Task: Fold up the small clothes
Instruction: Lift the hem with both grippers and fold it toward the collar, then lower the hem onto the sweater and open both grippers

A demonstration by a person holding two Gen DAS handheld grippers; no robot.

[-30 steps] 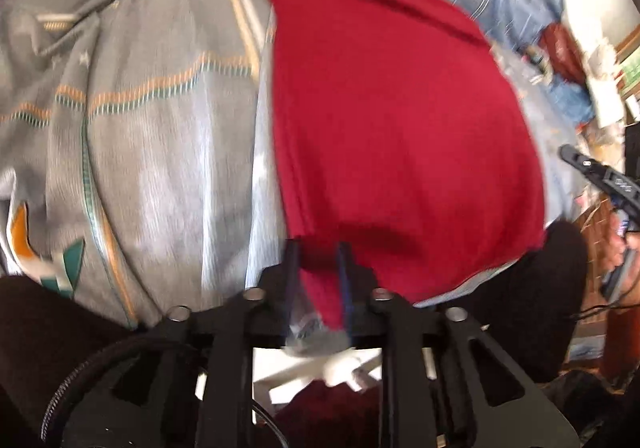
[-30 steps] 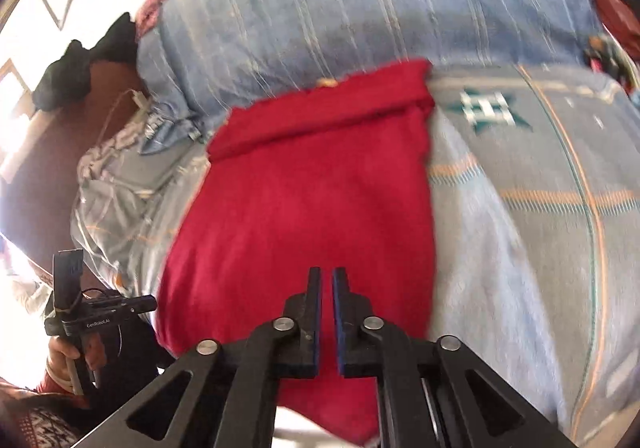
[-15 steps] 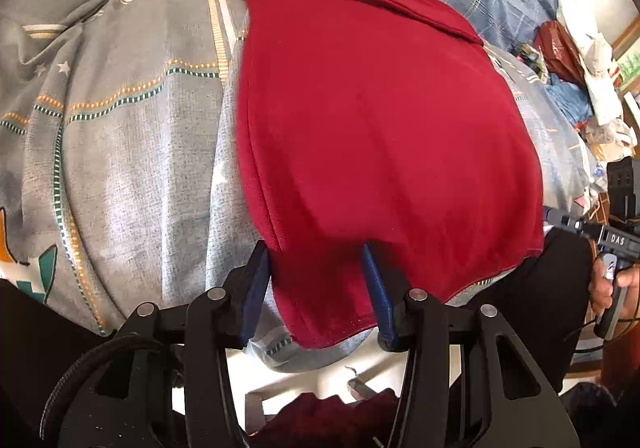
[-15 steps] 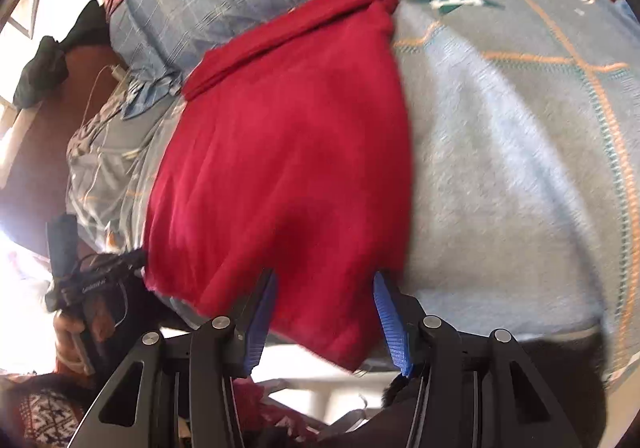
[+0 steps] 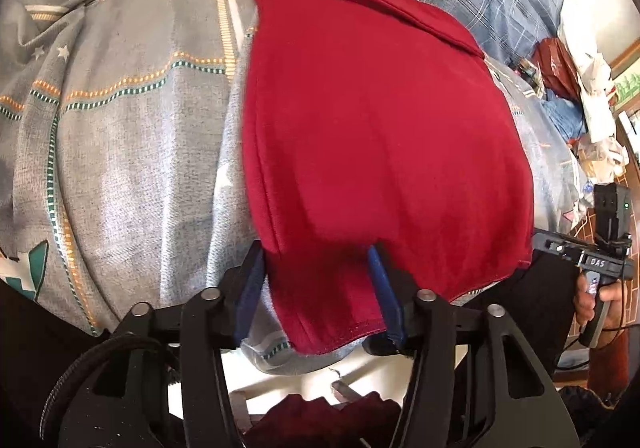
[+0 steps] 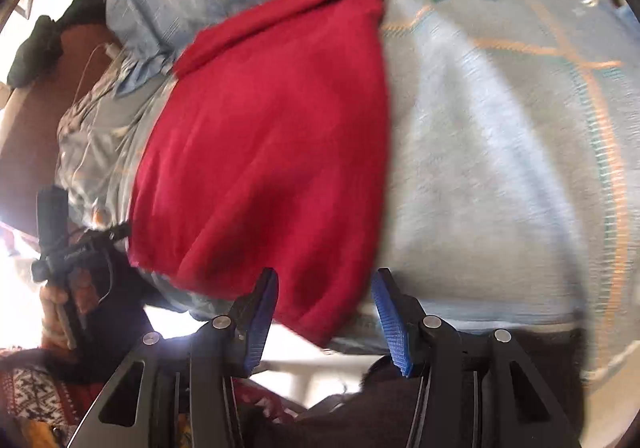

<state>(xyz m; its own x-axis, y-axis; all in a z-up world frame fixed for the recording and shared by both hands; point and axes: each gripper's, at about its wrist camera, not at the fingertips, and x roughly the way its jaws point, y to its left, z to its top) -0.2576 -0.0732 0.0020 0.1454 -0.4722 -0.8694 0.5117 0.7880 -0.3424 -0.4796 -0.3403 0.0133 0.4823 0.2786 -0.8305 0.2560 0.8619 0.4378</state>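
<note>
Red garment (image 5: pixel 376 135) lies spread flat on the grey patterned bedspread (image 5: pixel 120 135), its folded top band toward 12 o'clock and its lower hem hanging off the bed edge at 6 o'clock. Left gripper (image 5: pixel 316 288): jaws spread wide, blue pads either side of the hem's near corner, not pinching it. Right gripper (image 6: pixel 324 312): jaws likewise apart, straddling the opposite hem corner (image 6: pixel 320 312); frame is motion-blurred, so pad-to-cloth contact is probably nil but unconfirmed.
</note>
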